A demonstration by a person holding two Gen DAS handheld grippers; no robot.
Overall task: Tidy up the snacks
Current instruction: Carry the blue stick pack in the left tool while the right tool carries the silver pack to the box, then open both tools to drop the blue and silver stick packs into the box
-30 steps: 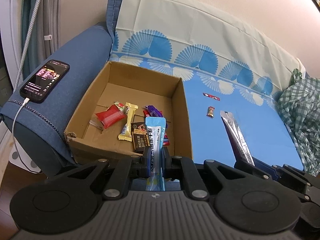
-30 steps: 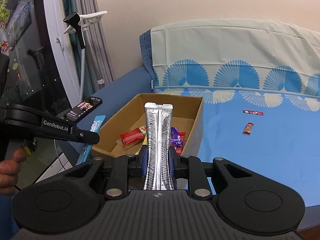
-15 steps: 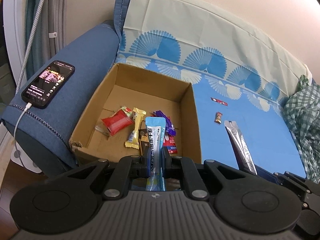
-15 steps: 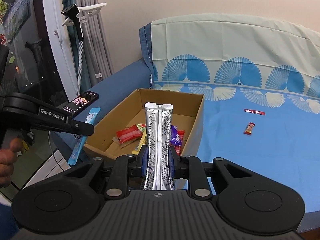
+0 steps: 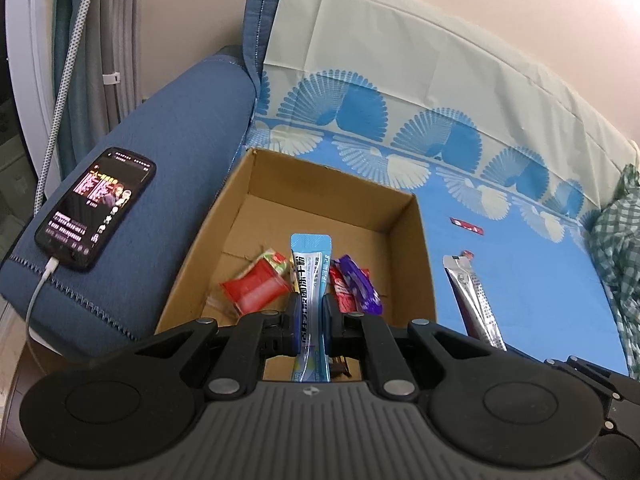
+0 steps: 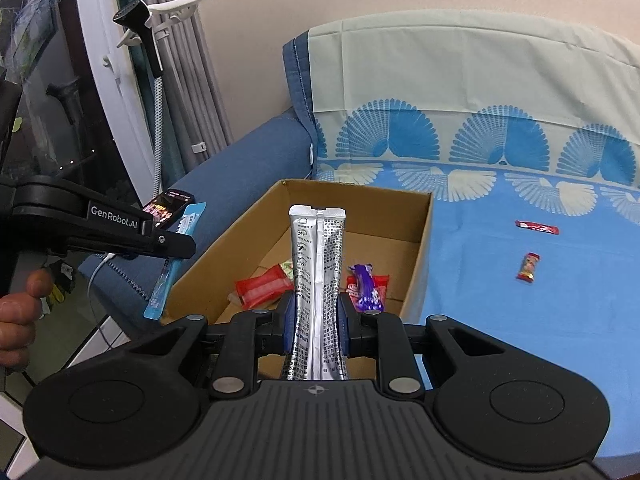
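An open cardboard box stands on the blue sofa cover and holds several snacks, among them a red packet and a purple bar. My left gripper is shut on a light blue stick sachet, held over the box's near side. In the right wrist view that sachet hangs left of the box. My right gripper is shut on a silver stick pack, also seen in the left wrist view. Two small red snacks lie on the cover to the right.
A phone on a white cable rests on the blue sofa armrest left of the box. A green checked cloth lies at the far right. A person's hand holds the left gripper. Curtains and a garment steamer stand at the left.
Both grippers have moved closer to the box with their packs still gripped. The box looks larger and nearer in both views, and the blue sachet now reaches over its contents.
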